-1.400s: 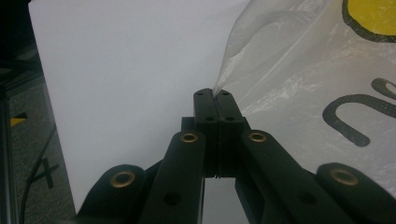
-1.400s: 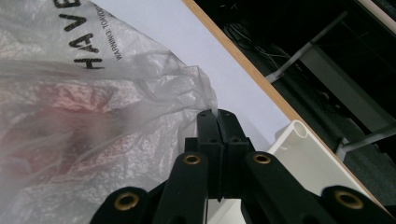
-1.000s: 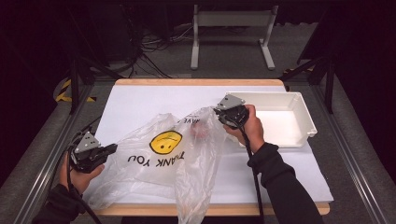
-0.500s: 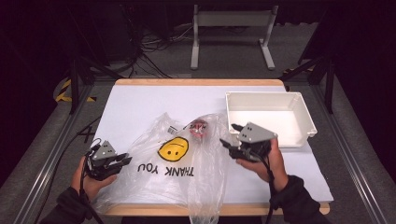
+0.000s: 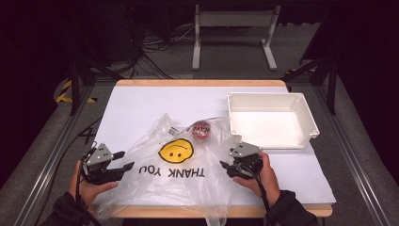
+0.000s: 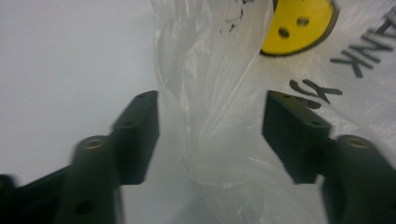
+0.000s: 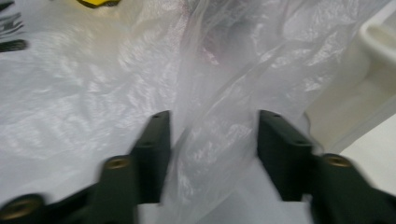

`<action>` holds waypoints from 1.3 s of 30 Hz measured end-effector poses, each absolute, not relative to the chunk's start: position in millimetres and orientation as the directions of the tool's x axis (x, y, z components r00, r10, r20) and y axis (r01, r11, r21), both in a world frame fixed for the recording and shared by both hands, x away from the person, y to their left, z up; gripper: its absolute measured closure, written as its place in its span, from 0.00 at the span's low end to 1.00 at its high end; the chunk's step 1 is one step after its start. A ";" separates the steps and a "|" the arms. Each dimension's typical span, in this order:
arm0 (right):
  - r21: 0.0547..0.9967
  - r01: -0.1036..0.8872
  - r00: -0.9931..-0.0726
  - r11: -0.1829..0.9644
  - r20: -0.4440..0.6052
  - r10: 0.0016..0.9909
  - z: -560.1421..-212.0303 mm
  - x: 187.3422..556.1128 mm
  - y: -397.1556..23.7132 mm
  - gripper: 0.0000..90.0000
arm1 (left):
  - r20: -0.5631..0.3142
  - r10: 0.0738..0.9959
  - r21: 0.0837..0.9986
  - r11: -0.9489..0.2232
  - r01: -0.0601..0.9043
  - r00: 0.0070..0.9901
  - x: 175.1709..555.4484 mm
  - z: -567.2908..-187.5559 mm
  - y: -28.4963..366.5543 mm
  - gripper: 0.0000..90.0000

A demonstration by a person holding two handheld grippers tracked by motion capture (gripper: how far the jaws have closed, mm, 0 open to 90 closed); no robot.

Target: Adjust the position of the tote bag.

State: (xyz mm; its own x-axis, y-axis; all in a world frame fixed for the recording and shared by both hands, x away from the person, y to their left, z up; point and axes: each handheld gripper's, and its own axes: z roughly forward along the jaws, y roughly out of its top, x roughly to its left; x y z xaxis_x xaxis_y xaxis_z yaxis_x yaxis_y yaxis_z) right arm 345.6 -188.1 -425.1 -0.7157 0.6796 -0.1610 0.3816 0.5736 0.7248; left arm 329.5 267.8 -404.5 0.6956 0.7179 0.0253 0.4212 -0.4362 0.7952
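A clear plastic bag (image 5: pixel 174 174) with a yellow smiley and "THANK YOU" print lies spread on the white table. A red round object (image 5: pixel 201 129) sits inside it near its far edge. My left gripper (image 5: pixel 123 160) is open at the bag's left edge; in the left gripper view a fold of the bag (image 6: pixel 210 93) lies between the jaws, untouched. My right gripper (image 5: pixel 226 167) is open at the bag's right edge, and crumpled film (image 7: pixel 215 130) runs between its jaws in the right gripper view.
An empty white tray (image 5: pixel 310 122) stands at the back right of the table, close beyond the right gripper. The table's front wooden edge (image 5: pixel 301 210) runs just beneath both hands. Metal rails flank the table on both sides.
The right gripper came back from the bag's far side near the tray to the front right edge. The left gripper shifted right, toward the bag. The bag settled flatter.
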 end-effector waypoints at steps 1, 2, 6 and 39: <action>0.719 0.383 -0.728 0.580 -0.151 0.669 -427.4 347.3 -190.1 0.70 | 0.012 0.726 0.810 -0.411 0.419 0.688 329.8 -401.4 270.5 0.31; 0.719 0.379 -0.732 0.583 -0.153 0.664 -429.4 348.1 -191.8 0.79 | 0.009 0.728 0.821 -0.396 0.411 0.685 330.0 -398.3 272.9 0.27; 0.715 0.356 -0.750 0.602 -0.165 0.640 -430.4 347.3 -194.8 0.97 | -0.022 0.738 0.845 -0.347 0.407 0.675 331.4 -391.7 277.0 0.20; 0.703 0.327 -0.742 0.631 -0.223 0.633 -436.4 341.1 -204.7 0.91 | 0.062 0.704 0.644 -0.570 0.510 0.707 461.0 -422.5 172.4 0.93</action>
